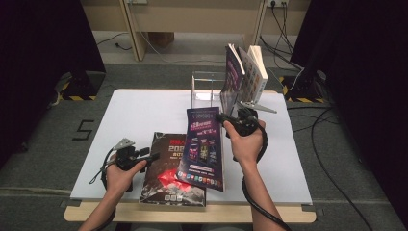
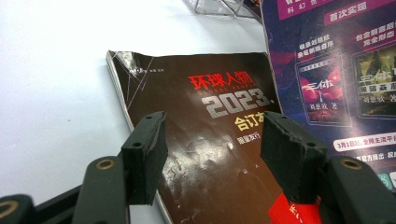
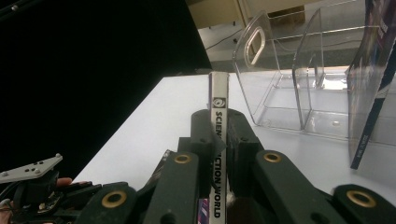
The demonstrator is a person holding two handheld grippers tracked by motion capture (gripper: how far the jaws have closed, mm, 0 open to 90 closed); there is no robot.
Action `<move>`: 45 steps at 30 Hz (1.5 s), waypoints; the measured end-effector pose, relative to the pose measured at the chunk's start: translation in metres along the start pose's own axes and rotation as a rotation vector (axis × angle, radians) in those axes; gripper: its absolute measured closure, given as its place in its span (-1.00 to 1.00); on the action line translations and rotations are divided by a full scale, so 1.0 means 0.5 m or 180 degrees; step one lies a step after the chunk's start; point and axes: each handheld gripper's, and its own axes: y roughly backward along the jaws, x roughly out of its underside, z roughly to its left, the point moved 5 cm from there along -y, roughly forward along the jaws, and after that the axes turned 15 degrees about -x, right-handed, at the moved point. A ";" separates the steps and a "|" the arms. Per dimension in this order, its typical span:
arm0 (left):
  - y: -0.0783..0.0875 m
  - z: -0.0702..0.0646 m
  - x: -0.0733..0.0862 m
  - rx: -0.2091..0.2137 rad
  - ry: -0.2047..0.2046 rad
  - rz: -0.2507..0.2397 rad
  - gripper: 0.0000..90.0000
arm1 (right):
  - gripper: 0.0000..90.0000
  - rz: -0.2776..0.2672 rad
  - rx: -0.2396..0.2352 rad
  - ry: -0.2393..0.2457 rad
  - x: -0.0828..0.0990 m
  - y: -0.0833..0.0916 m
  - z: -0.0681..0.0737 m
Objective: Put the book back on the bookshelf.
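Purple and glossy, the magazine (image 1: 203, 147) hangs tilted above the desk (image 1: 130, 115), pinched by its spine in the right hand-held gripper (image 1: 226, 120), whose jaws are clenched tight on it. Its lower corner overlaps a dark brown book (image 1: 166, 180) lying flat near the desk's front edge. The left hand-held gripper (image 1: 151, 156) rests at that book's left side with its jaws spread apart and nothing between them. Behind stands a clear plastic file holder (image 1: 204, 89) at the far edge, its left compartments bare, and several magazines (image 1: 245, 77) lean upright just to its right. Open white surface stretches to the left and to the right of the lifted magazine.
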 end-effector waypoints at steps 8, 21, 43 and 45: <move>0.002 0.003 0.003 -0.0022 -0.0017 0.0004 -0.11 | 0.85 -0.0062 0.0032 0.0073 -0.011 0.007 0.003; 0.001 0.003 0.002 -0.0023 -0.0020 0.0002 -0.11 | 0.85 -0.0204 0.0097 0.0159 -0.030 0.026 0.011; 0.002 0.008 0.002 -0.0041 -0.0005 -0.0010 -0.11 | 0.85 -0.0378 0.0184 0.0287 -0.058 0.051 0.014; 0.003 0.008 0.002 -0.0039 -0.0008 -0.0010 -0.11 | 0.85 -0.0398 0.0192 0.0307 -0.062 0.054 0.015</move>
